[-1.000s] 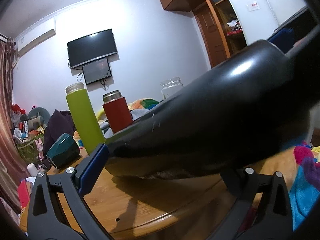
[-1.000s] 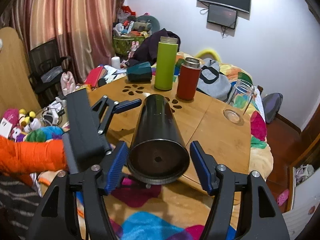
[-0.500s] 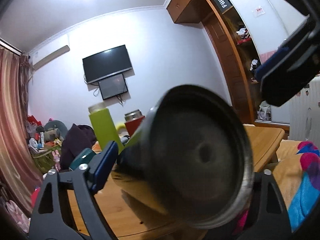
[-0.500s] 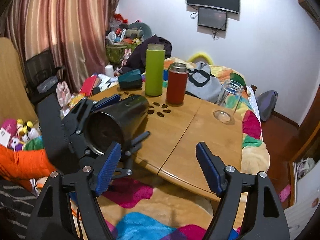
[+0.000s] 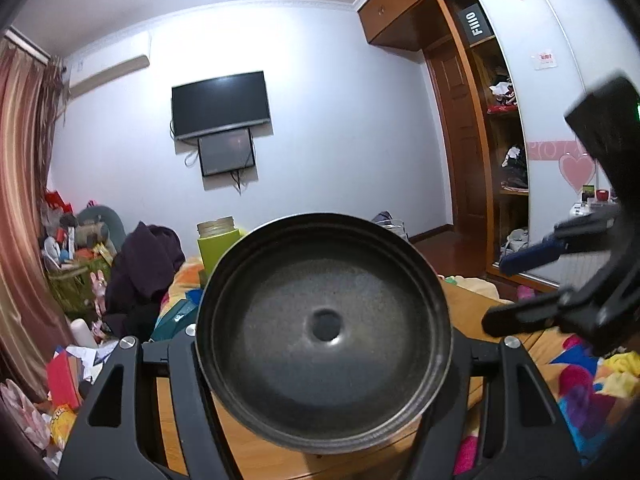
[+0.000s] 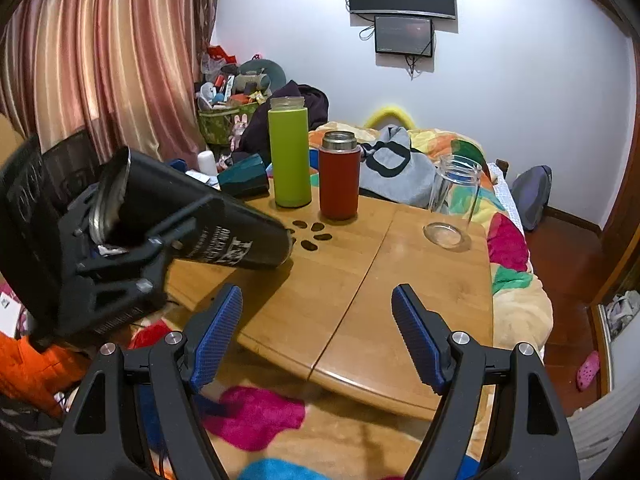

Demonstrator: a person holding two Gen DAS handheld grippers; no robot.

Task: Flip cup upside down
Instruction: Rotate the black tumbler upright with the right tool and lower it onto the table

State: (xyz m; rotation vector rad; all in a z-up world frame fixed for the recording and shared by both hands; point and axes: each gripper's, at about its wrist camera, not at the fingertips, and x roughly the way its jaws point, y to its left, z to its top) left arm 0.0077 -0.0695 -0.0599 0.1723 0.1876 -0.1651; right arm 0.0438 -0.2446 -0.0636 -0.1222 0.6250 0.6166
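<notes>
My left gripper (image 6: pixel 132 236) is shut on a tall black cup (image 6: pixel 208 220) with white lettering. The cup is tilted over the left part of the wooden table (image 6: pixel 360 280), one end slanting down toward the tabletop. In the left wrist view the cup's round end (image 5: pixel 324 328) faces the camera and fills the centre, hiding my fingertips. My right gripper (image 6: pixel 316 336) is open and empty, above the table's near edge. It also shows at the right of the left wrist view (image 5: pixel 560 280).
A green bottle (image 6: pixel 289 152), a red flask (image 6: pixel 339 176), a dark teal cup on its side (image 6: pixel 244 176) and a clear glass jar (image 6: pixel 454 200) stand or lie on the table's far side. Bedding and clutter surround the table.
My left gripper has turned the black cup, swinging it from lying across to tilted with one end toward the table. My right gripper has drawn back from the cup and stays open.
</notes>
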